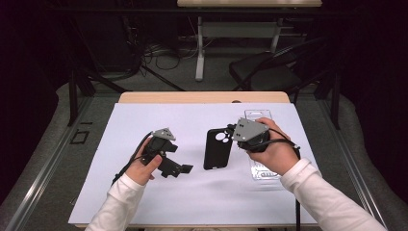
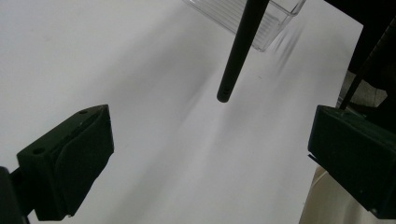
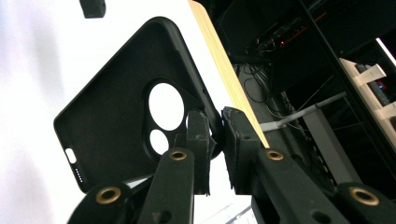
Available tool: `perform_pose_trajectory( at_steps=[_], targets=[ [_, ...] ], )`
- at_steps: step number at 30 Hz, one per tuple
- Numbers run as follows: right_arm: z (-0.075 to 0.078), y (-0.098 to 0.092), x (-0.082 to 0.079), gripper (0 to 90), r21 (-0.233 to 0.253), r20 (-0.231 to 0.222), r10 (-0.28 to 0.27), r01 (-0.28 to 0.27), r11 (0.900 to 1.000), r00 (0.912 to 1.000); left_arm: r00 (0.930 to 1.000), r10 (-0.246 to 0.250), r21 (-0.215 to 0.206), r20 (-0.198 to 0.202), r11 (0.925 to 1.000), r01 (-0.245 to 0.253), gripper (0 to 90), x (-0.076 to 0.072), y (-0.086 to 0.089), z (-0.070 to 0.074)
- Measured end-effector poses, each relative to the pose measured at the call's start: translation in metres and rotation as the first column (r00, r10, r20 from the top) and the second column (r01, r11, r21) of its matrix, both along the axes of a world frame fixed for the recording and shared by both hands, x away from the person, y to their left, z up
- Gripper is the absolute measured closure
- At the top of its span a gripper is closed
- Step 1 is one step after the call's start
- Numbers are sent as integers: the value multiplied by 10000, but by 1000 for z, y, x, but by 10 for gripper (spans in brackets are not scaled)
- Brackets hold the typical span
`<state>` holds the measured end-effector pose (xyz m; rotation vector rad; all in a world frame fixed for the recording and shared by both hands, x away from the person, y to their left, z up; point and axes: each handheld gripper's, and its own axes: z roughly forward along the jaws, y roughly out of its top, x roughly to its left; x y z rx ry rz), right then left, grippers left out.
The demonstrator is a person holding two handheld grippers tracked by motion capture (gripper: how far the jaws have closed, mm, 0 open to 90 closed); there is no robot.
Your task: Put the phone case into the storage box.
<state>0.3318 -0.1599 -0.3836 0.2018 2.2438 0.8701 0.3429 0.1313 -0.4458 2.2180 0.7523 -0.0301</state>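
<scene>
A black phone case (image 1: 215, 153) with round camera cut-outs lies near the middle of the white sheet (image 1: 144, 192). My right gripper (image 1: 231, 131) is shut on its upper right corner. The right gripper view shows the case's hollow inside (image 3: 112, 116), with my right gripper (image 3: 215, 140) pinching the rim beside the cut-outs. My left gripper (image 1: 181, 169) is to the left of the case, open and holding nothing. In the left gripper view, my left gripper (image 2: 210, 154) has its jaws wide apart over bare sheet. A thin black edge (image 2: 238, 51), probably the case seen side-on, hangs ahead.
A clear plastic packaging tray (image 1: 263, 173) lies under and behind my right hand, also seen as a clear tray (image 2: 268, 28) in the left gripper view. The table's wooden far edge (image 1: 202, 97) runs behind the sheet. A chair (image 1: 269, 72) and desk legs stand beyond.
</scene>
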Motion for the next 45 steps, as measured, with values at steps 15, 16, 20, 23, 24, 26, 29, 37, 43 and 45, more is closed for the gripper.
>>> perform_pose_trajectory(
  at_steps=[15, 16, 20, 23, 24, 26, 29, 37, 43, 45],
  targets=[
    [14, -14, 20, 816, -95, 254, -57, 60, 9999, 9997, 9999, -145, -42, 2, 9999, 145, 4, -3, 4, 2],
    [15, -15, 22, 816, -48, 261, -71, 72, 10000, 9996, 9999, -132, -59, -3, 9999, 132, 4, -3, 5, 3],
    [19, -22, 28, 816, -82, 222, -219, 220, 9997, 9995, 9998, -198, -70, -30, 9998, 198, 4, -2, 6, 2],
    [22, -27, 33, 816, -136, 295, -289, 293, 9995, 9991, 9998, -160, -109, -79, 9998, 159, 4, -3, 7, 2],
    [23, -28, 33, 816, -140, 284, -291, 295, 9995, 9992, 9998, -158, -94, -88, 9998, 157, 4, -3, 7, 2],
    [26, -31, 35, 816, -67, 339, -296, 299, 9995, 9990, 9998, -179, -94, -88, 9998, 179, 4, -3, 8, 2],
    [29, -35, 38, 816, -75, 355, -383, 386, 9992, 9986, 9998, -188, -166, -80, 9997, 187, 4, -3, 10, 3],
    [29, -50, 51, 816, -299, 355, -715, 726, 9969, 9968, 9999, -62, -234, -85, 9997, 60, 4, -4, 13, 4],
    [29, -64, 62, 817, -418, 382, -1029, 1045, 9936, 9940, 9999, 46, -244, -115, 9997, -49, 4, -3, 17, 4],
    [28, -69, 66, 816, -410, 363, -1126, 1141, 9926, 9930, 9999, 94, -266, -116, 9996, -97, 4, -2, 18, 4]
  ],
)
